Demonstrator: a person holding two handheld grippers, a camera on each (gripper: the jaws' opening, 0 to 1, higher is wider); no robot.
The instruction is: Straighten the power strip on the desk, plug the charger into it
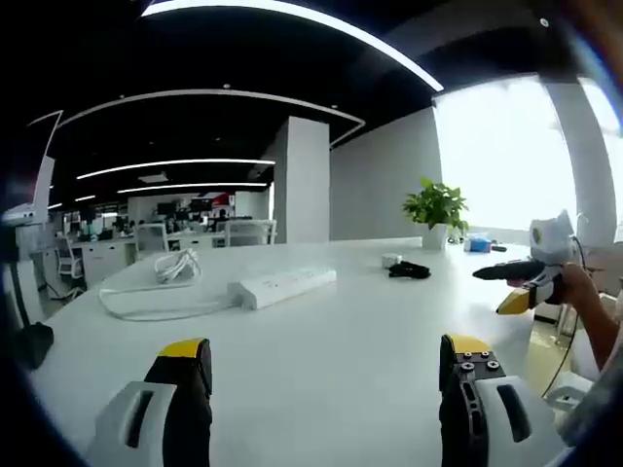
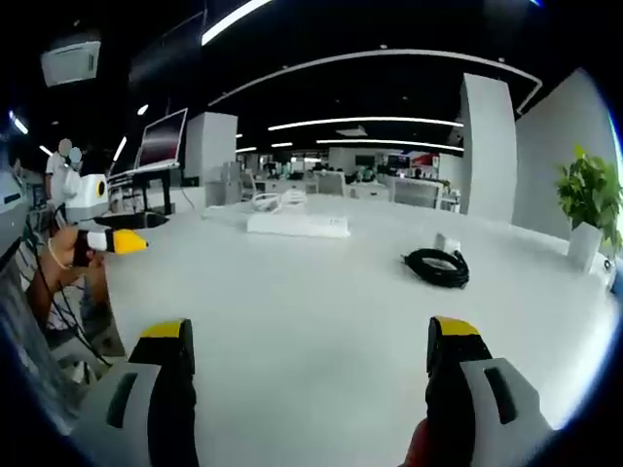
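Note:
A white power strip point(image 1: 284, 286) lies slanted on the white desk point(image 1: 321, 360), and its white cord point(image 1: 161, 292) loops off to the left into a coil. In the right gripper view the power strip point(image 2: 298, 225) sits far across the desk. The charger, a small white block point(image 2: 446, 241) with a coiled black cable point(image 2: 437, 267), lies right of centre; in the left gripper view the charger point(image 1: 406, 268) rests beyond the strip. My left gripper point(image 1: 326, 355) is open above the near desk, holding nothing. My right gripper point(image 2: 307, 341) is open too, well short of the charger.
A potted plant point(image 1: 435, 209) stands at the far desk edge by the bright window. Office desks, chairs and a monitor point(image 2: 163, 139) fill the background. The other gripper point(image 1: 526, 277), held by a hand, comes in from the right in the left gripper view.

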